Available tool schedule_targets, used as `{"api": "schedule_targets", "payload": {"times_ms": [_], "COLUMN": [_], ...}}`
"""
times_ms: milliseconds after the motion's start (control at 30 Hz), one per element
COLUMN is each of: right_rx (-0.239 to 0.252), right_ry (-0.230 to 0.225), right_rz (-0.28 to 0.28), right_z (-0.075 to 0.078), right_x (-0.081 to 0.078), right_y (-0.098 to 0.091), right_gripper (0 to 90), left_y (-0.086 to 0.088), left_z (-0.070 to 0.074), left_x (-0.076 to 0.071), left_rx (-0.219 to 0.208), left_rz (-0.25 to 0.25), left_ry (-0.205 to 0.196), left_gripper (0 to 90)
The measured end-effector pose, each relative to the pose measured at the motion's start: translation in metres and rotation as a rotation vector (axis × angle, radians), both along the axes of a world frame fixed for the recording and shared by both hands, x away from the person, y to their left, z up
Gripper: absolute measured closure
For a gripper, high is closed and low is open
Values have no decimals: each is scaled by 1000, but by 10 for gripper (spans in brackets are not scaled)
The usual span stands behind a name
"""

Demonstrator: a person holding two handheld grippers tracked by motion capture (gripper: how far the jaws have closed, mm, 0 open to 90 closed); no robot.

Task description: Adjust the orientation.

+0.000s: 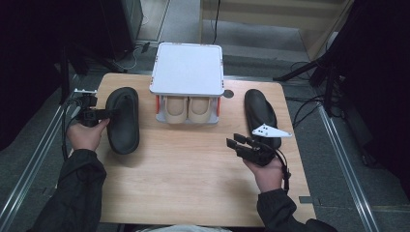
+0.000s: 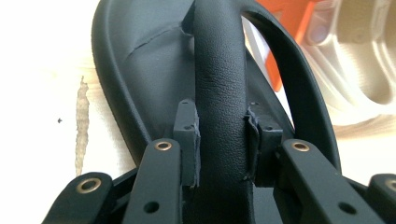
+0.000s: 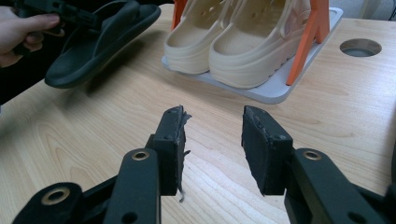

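A: Left tongs?
B: Clamped on the strap of the black slide, left of the shoe rack, one end raised off the bench.
A: Right tongs?
B: Wide, nothing between them.

Dim surroundings frame a brightly lit counter; beyond the left fingers the wood bleaches to glare. Soft shadows, slight overall blur.
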State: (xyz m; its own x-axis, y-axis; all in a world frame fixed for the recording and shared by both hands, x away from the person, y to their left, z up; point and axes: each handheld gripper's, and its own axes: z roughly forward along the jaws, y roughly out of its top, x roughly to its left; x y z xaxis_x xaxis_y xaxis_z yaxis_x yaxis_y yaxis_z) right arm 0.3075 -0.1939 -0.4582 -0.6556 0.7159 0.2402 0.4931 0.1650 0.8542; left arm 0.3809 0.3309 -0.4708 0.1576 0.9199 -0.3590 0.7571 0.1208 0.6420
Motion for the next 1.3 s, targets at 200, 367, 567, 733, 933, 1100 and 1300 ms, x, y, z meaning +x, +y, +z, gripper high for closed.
{"api": "schedule_targets", "payload": {"times_ms": [200,367,567,733,933,1100,1300], "right_rx": [1,6,15,-14,-4,-2,-16], "right_ry": [-6,-6,-12,-28,-28,-33,-40], "right_rz": [1,-13,-13,-14,-18,-17,-13], "right_z": [2,3,5,7,8,9,10], "right_x": [2,4,6,8,10,13,13], "right_y": [-1,-5,-7,-5,-7,-8,-6], "right_gripper": [606,606,606,605,605,605,605], "left_y": [-12,-23,-43,-62,-79,-95,-114], "left_z": [5,8,12,9,6,-3,-9], "left_x": [-18,-34,-53,-64,-80,-92,-98], "left_rx": [13,6,13,-2,-3,-35,-11], "left_rz": [-34,-61,-106,-153,-186,-220,-252], "left_ry": [-3,-5,-30,-18,-13,-13,-7], "left_gripper": [703,702,701,701,701,700,698]}}
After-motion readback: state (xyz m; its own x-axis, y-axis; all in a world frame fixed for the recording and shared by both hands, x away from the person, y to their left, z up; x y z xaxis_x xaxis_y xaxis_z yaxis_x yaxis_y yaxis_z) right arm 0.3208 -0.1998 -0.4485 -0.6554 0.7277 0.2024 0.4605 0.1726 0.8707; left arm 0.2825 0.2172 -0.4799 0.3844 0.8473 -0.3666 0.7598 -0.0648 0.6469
